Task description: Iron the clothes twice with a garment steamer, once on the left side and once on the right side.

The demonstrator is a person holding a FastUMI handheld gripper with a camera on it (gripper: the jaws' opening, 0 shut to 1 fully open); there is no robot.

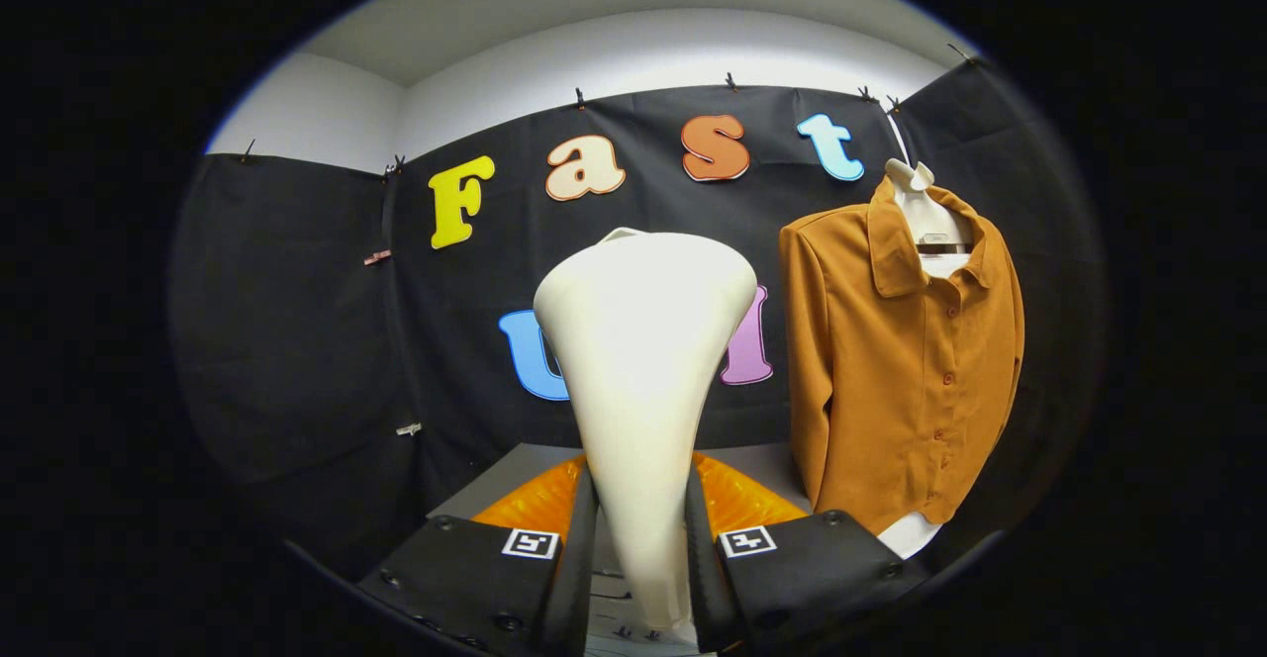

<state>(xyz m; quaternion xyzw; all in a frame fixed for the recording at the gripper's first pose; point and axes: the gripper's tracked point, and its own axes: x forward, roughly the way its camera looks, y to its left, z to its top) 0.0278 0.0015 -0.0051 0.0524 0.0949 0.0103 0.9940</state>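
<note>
Steamer (643,360) stands upright between the two fingers of the tool (641,568), a cream-white body with a narrow handle low down that widens into a broad rounded head at the top. Both fingers press against the handle's sides, one on each flank, so the tool is clenched on the steamer and carries it. Beyond the fingers and to their right hangs the garment, a rust-orange shirt (906,360) with a collar and a row of small buttons down its front, its near sleeve falling straight along its side. It sits on a white hanger (925,212) whose neck shows inside the open collar, and a bit of white form peeks out below the hem. The steamer head is well apart from the shirt, off to its left, and does not touch the cloth. Below the steamer, just ahead of the fingers, lies a glossy orange thing (737,504), perhaps a plastic tray or cushion, though most of it is hidden behind the handle and fingers and its kind is hard to tell. It rests on a grey tabletop (515,474) that runs back toward the black cloth wall (297,340), above which a pale wall shows.
</note>
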